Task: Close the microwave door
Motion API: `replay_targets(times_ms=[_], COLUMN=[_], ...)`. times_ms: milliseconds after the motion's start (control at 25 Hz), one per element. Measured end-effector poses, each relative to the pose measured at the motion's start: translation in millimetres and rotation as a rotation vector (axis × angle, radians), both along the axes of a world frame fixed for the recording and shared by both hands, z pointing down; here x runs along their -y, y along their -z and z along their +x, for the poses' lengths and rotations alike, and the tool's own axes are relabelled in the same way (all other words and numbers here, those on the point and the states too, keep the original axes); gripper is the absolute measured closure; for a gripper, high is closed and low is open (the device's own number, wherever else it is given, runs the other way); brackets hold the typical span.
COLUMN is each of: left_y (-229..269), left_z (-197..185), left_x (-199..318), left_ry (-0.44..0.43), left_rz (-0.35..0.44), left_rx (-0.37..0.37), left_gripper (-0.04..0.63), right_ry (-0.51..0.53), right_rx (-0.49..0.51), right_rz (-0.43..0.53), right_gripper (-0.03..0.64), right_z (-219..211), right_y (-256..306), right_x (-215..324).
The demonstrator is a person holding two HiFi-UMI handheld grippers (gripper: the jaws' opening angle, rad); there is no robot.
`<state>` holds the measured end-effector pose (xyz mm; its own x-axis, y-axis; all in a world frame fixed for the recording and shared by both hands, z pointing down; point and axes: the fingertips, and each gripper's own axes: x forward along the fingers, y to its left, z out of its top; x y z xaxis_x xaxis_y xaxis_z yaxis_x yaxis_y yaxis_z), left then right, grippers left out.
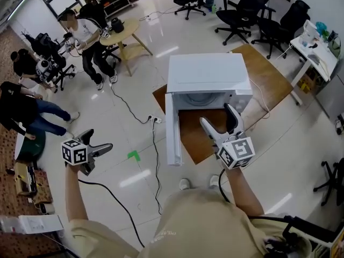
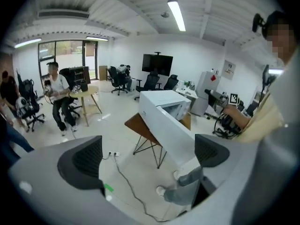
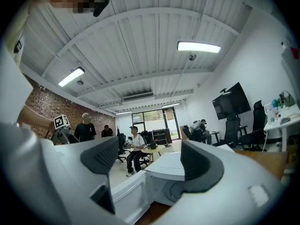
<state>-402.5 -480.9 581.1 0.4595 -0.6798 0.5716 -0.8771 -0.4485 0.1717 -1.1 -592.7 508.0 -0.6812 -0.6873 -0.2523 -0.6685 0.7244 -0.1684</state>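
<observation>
The white microwave stands on a low brown table. Its door is swung wide open on the left side and points back toward me. My right gripper is open with nothing between its fingers, just in front of the oven's open cavity and right of the door. In the right gripper view the microwave and its door lie below the jaws. My left gripper hangs open and empty well left of the door, over the floor. The left gripper view shows the microwave and door ahead.
Black cables and a power strip lie on the white floor left of the table, near a green tape mark. People sit at the far left by a round wooden table. Office chairs stand at the back.
</observation>
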Motion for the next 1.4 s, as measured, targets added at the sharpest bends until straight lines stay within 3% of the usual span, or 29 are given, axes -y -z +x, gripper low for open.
replay_targets(times_ms=[360, 560, 680, 1040, 1400], left_y=[-93.6, -127.8, -134.6, -163.2, -167.2], left_z=[66.9, 106.1, 130.2, 173.5, 205.7], left_x=[17.3, 17.7, 25.5, 25.7, 32.7], left_ry=[0.017, 0.083, 0.099, 0.085, 0.044], left_rz=[-0.157, -0.304, -0.316, -0.436, -0.470], left_rx=[-0.423, -0.570, -0.621, -0.735, -0.702], left_gripper=[0.005, 0.159, 0.247, 0.374, 0.393], right_ry=[0.008, 0.012, 0.017, -0.004, -0.023], right_rx=[-0.011, -0.033, -0.033, -0.024, -0.017], right_rz=[0.014, 0.020, 0.023, 0.006, -0.006], right_gripper=[0.213, 0.213, 0.213, 0.213, 0.213], right_z=[-15.6, -15.5, -13.2, -3.4, 14.5], right_y=[4.6, 4.5, 6.0, 0.5, 2.7], right_x=[0.0, -2.7, -1.5, -0.6, 6.2])
